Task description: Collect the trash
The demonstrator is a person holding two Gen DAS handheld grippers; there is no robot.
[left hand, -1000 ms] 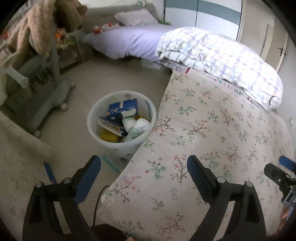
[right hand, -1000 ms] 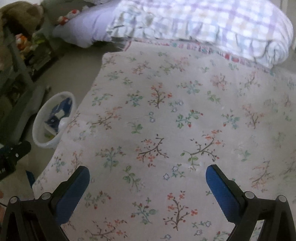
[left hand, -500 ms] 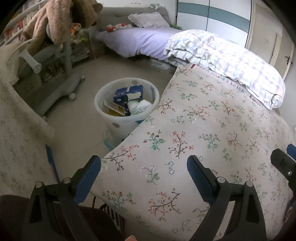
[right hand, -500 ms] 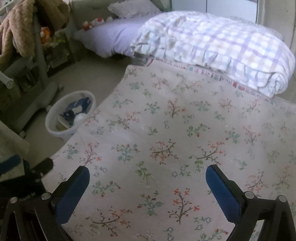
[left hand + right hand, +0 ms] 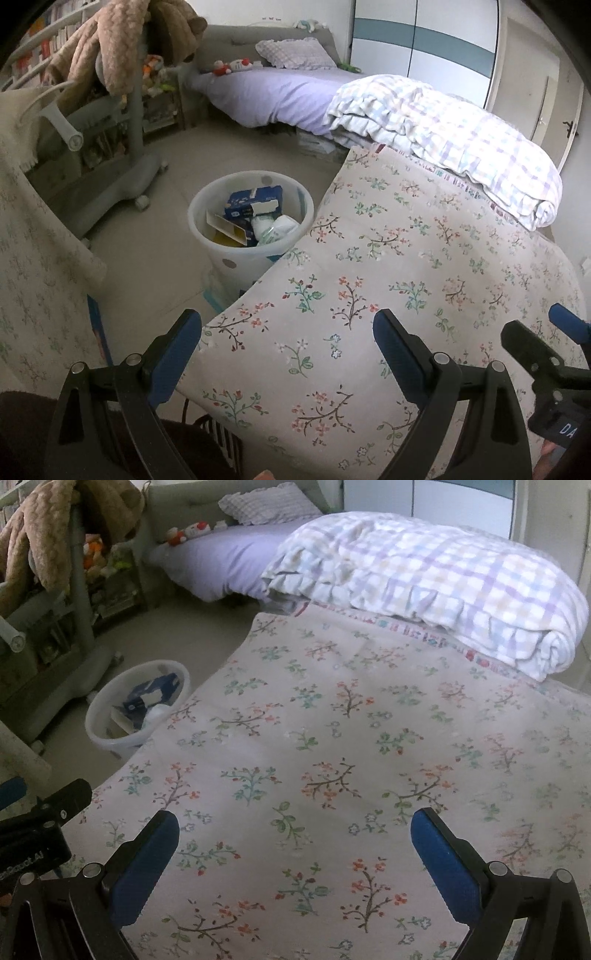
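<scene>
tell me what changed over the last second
Both grippers, left and right, pulled up and back from the floral bed, so the bin sits farther off and more of the room shows. Nothing was grasped or released. Both stay open and empty; the trash in the bin looks unchanged.

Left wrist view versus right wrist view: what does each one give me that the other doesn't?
Only the left wrist view looks down into the bin, so its blue box and white bottles are clear; it also shows the wardrobe and the open left gripper. Only the right wrist view shows the bedspread widely, with no trash visible on it, and the open right gripper. Both share the bin, bedspread, checked quilt and purple bed.
</scene>
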